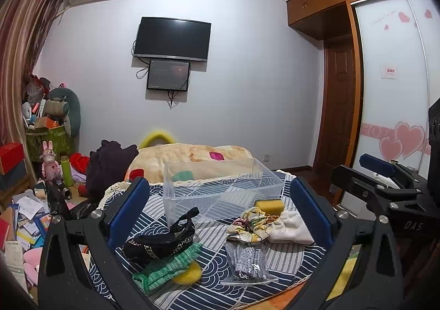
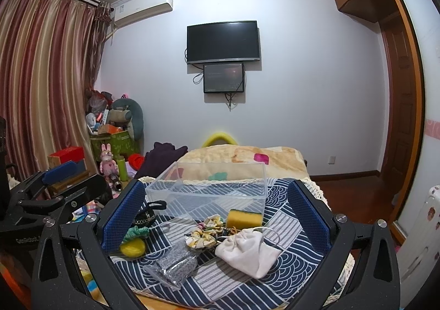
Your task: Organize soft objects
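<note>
A clear plastic bin (image 1: 220,186) (image 2: 209,191) stands empty on the blue patterned cloth. In front of it lie a black trimmed fabric piece (image 1: 162,241), a green knit item (image 1: 167,266) (image 2: 136,233), a yellow round sponge (image 1: 189,272) (image 2: 133,248), a silver scrubber in a bag (image 1: 247,260) (image 2: 173,268), a floral scrunchie (image 1: 247,227) (image 2: 206,233), a white cloth pouch (image 1: 288,227) (image 2: 247,252) and a yellow sponge block (image 1: 269,206) (image 2: 243,218). My left gripper (image 1: 220,213) is open above the items. My right gripper (image 2: 214,216) is open above them too.
The cloth (image 1: 209,290) covers a small table at the foot of a bed with a beige blanket (image 2: 242,158). Clutter, boxes and toys (image 1: 49,150) crowd the floor at left. A wardrobe (image 1: 393,89) stands at right. The other gripper (image 1: 385,189) shows at right in the left wrist view.
</note>
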Tool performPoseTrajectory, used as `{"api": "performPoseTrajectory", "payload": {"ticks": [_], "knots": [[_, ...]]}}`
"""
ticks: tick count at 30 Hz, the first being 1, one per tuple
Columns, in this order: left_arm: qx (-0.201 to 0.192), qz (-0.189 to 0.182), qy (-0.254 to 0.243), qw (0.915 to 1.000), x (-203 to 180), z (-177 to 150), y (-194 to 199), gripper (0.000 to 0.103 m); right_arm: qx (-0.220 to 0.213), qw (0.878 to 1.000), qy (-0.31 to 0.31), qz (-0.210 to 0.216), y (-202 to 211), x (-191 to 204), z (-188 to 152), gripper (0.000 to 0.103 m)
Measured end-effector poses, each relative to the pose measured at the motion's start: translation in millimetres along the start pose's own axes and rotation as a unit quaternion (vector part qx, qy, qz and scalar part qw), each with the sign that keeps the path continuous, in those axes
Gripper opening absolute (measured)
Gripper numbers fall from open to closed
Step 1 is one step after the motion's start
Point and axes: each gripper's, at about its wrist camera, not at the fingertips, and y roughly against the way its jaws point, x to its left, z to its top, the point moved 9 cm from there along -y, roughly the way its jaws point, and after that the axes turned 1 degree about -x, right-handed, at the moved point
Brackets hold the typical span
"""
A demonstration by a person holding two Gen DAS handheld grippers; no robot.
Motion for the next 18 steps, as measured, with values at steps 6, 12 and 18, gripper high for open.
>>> {"api": "performPoseTrajectory", "payload": {"ticks": [6,12,18], "knots": [[-0.002,-0.002,-0.003,1.0,-2.4,-0.1,0.9,0.103,0.0,1.0,-0.003,0.002,-0.5,0.5,0.1,0.103],[-0.002,-0.003,-0.002,1.0,-3.1,1.2,1.2,0.103,-0.001,1.0,-0.006,0.003,-0.2,0.8,0.3,0.103],[-0.005,-0.004,-0.004,1.0,-4.4,2.2,2.7,0.103,-0.003,1.0,-0.005,0.002,0.0,0.1,0.0,0.103]]}}
